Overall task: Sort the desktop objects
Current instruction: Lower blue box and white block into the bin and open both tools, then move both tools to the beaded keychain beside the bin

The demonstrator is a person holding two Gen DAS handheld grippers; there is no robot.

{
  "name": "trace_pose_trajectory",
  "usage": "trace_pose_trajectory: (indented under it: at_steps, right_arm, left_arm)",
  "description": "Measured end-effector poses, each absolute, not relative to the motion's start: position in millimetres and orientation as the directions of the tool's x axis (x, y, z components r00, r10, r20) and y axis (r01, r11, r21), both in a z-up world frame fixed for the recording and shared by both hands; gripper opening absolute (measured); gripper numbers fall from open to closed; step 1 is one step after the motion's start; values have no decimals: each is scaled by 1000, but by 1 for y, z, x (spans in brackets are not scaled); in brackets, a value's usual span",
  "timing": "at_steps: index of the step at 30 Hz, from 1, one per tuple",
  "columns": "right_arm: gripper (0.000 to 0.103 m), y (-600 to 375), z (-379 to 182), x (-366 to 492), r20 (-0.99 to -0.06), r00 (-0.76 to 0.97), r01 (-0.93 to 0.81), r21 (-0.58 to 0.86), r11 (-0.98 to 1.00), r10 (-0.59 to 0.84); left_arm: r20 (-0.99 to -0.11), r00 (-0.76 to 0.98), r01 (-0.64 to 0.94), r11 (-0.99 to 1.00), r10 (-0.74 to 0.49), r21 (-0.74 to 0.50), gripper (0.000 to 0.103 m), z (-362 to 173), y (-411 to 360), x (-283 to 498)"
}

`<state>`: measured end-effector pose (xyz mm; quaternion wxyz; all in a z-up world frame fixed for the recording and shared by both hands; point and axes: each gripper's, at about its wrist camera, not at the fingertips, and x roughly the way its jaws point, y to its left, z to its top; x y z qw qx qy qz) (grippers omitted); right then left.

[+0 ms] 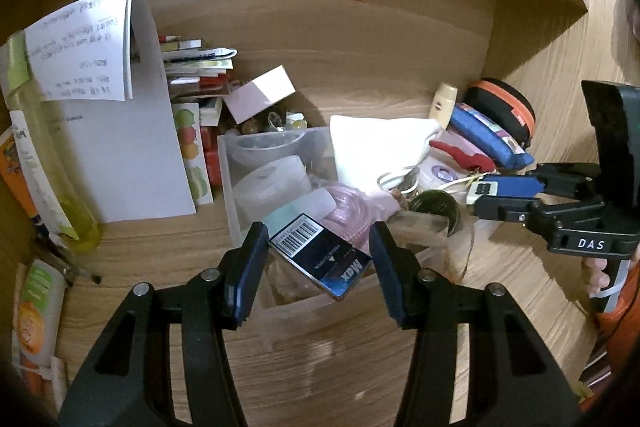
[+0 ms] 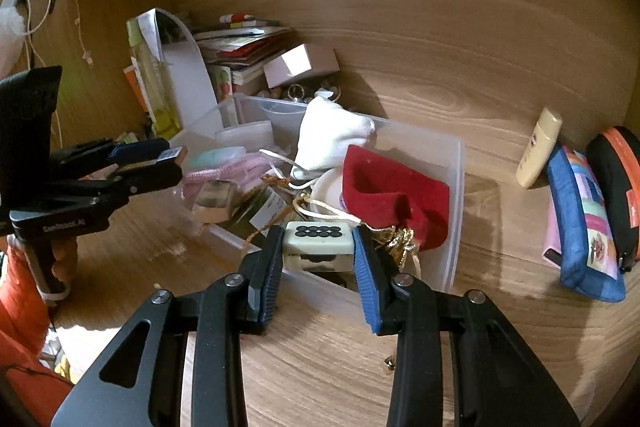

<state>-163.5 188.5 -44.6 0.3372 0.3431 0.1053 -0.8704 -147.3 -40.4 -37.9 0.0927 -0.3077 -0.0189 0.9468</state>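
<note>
A clear plastic bin (image 1: 229,163) (image 2: 454,187) on the wooden desk holds mixed small items. My left gripper (image 1: 319,254) is shut on a dark staple box marked Max (image 1: 320,259) with a barcode, held over the bin's near end; in the right wrist view the left gripper (image 2: 176,159) shows from the side. My right gripper (image 2: 318,247) is shut on a pale mahjong tile (image 2: 319,241) with dark circles, above the bin's front edge. It also shows in the left wrist view (image 1: 478,197), gripping the tile (image 1: 483,189).
The bin holds a white pouch (image 2: 334,135), a red pouch (image 2: 394,197), a pink coil (image 1: 346,213) and a dark jar (image 1: 436,207). Books (image 1: 196,67) and papers (image 1: 132,155) stand at the back left. A blue pouch (image 2: 586,223), an orange-trimmed case (image 2: 618,179) and a cream tube (image 2: 538,153) lie right.
</note>
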Motion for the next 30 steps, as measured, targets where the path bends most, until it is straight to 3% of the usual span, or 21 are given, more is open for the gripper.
trace_pose_trajectory:
  at_steps: [5,9,20,23,30]
  right_arm:
    - [34,190,-44,-162,-669,-540,654,50,-755,-512]
    - [46,189,-45,-157,-678,-544,648,33,-761,-494]
    - [47,195,-35,-139,-664,-572,633,16,-774,-482]
    - [50,196,-32,-134,-659,-577,636,8,-772,-482]
    - [53,197,-32,-118,-656,-572,648,5,-762,-491]
  left_arm:
    - [-583,-792,-167,-983,181,-77,52,-40,-37,-146]
    - [-580,-793,-171,-982,185,-80,52,-38,-37,-142]
    - [-549,-816,-175,-982,181,-65,55,-29,-35,-129]
    - [-537,-824,-179,-982,180,-55,61,-24,-33,-121]
    - [-526,-827,-200,-978,201,-60,62,-20,-27,-104]
